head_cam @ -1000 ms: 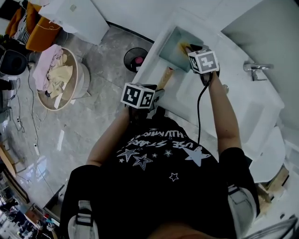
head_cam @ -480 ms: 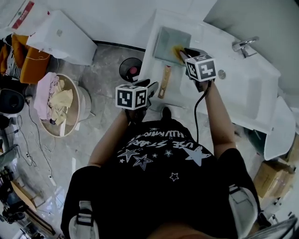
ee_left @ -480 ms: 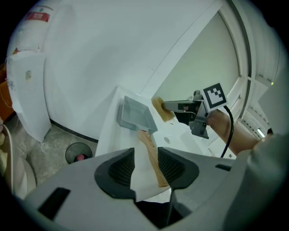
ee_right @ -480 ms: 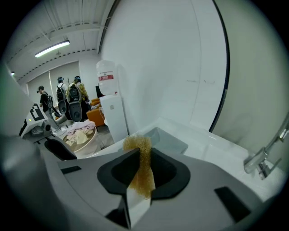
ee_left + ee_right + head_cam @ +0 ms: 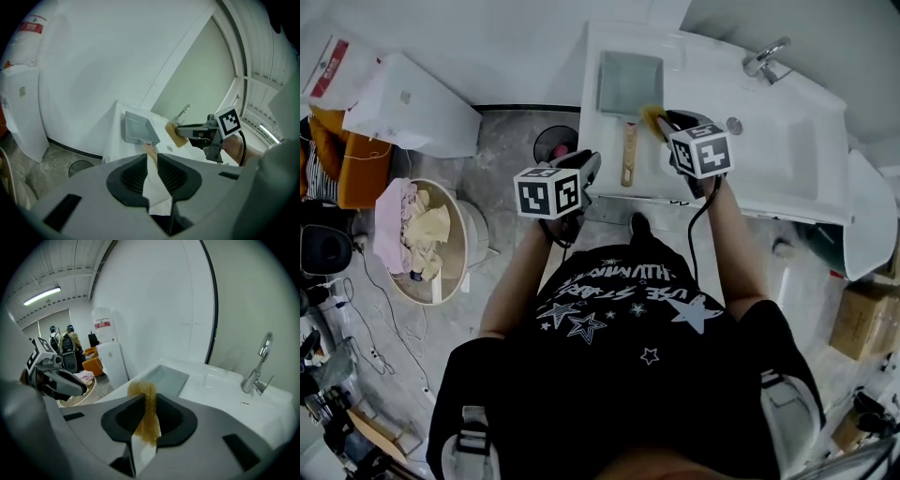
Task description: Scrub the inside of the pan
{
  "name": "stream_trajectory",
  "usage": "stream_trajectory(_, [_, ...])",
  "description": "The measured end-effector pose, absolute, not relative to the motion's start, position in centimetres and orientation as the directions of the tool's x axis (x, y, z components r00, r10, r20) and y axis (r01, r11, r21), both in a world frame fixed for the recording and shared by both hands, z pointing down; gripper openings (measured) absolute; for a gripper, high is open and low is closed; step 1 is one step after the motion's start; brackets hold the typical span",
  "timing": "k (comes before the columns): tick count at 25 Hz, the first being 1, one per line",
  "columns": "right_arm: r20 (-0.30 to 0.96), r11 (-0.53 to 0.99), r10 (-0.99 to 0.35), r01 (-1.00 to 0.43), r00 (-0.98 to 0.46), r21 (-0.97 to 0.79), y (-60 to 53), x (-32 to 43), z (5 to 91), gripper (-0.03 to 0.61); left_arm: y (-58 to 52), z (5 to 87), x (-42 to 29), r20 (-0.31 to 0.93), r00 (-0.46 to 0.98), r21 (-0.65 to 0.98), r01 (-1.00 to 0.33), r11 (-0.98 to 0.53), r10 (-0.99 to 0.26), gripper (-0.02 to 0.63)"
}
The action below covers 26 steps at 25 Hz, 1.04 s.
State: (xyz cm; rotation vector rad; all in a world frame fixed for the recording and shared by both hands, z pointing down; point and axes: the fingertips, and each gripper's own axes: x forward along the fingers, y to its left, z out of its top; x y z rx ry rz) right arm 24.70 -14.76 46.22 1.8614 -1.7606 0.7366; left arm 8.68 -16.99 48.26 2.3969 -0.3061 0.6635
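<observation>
A grey square pan (image 5: 630, 82) with a wooden handle (image 5: 628, 155) lies on the white counter (image 5: 595, 112), left of the basin. My right gripper (image 5: 664, 120) is shut on a yellow sponge (image 5: 653, 116) and hovers off the pan's near right corner, beside the handle. In the right gripper view the sponge (image 5: 147, 404) is squeezed between the pads, with the pan (image 5: 166, 376) beyond. My left gripper (image 5: 589, 169) is at the counter's front edge, left of the handle. Its jaws (image 5: 152, 164) are closing with nothing between them; the pan (image 5: 138, 130) lies ahead.
The basin (image 5: 769, 141) with its faucet (image 5: 766, 56) fills the counter's right side. On the floor to the left are a laundry basket (image 5: 417, 239), a white cabinet (image 5: 403, 103) and a round black bin (image 5: 555, 142). Two people stand far off in the right gripper view.
The sponge has come off the pan's right side to beside the handle. My left gripper has drawn back left from the handle. The head view has swung over the counter.
</observation>
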Motion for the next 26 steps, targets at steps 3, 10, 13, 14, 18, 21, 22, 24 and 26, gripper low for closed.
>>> stream_trajectory(3, [0.673,-0.091,-0.738,-0.995,0.045,-0.033,-13.5,23.8,46.3,0.077,-16.6,48.0,7.8,0.531,0.846,0.504,-0.355,-0.788,-0.041,0.063])
stream_trajectory(10, [0.684,-0.135,-0.726,-0.99,0.069,-0.043,-11.0,21.6,46.9,0.077,-15.9,47.7,5.8,0.52,0.854,0.497,-0.318,-0.807,-0.016,0.036])
stream_trajectory(13, [0.686,-0.15,-0.724,-0.988,0.076,-0.049,-9.9,20.3,47.3,0.077,-15.3,47.8,4.6,0.519,0.855,0.495,-0.304,-0.814,-0.004,0.029])
stream_trajectory(14, [0.688,-0.155,-0.721,-0.987,0.078,-0.05,-9.6,19.9,47.2,0.077,-15.1,47.8,4.3,0.519,0.854,0.494,-0.299,-0.816,0.001,0.027])
stream_trajectory(18, [0.692,-0.182,-0.716,-0.982,0.092,-0.058,-7.4,18.4,47.0,0.077,-13.5,47.3,3.1,0.519,0.854,0.495,-0.274,-0.825,0.028,0.025])
stream_trajectory(21, [0.688,-0.199,-0.719,-0.978,0.102,-0.063,-6.2,17.0,46.9,0.077,-12.8,47.1,1.8,0.519,0.854,0.49,-0.258,-0.832,0.041,0.025])
stream_trajectory(22, [0.688,-0.204,-0.718,-0.977,0.105,-0.064,-6.0,16.5,46.8,0.077,-12.7,47.0,1.3,0.519,0.853,0.49,-0.257,-0.833,0.043,0.025])
stream_trajectory(24, [0.69,-0.214,-0.716,-0.975,0.109,-0.068,-5.5,15.7,46.6,0.077,-12.4,46.8,0.4,0.52,0.853,0.494,-0.256,-0.831,0.047,0.025])
stream_trajectory(26, [0.691,-0.224,-0.713,-0.972,0.114,-0.071,-5.0,14.8,46.4,0.077,-12.1,46.5,-0.5,0.522,0.852,0.499,-0.255,-0.828,0.052,0.025])
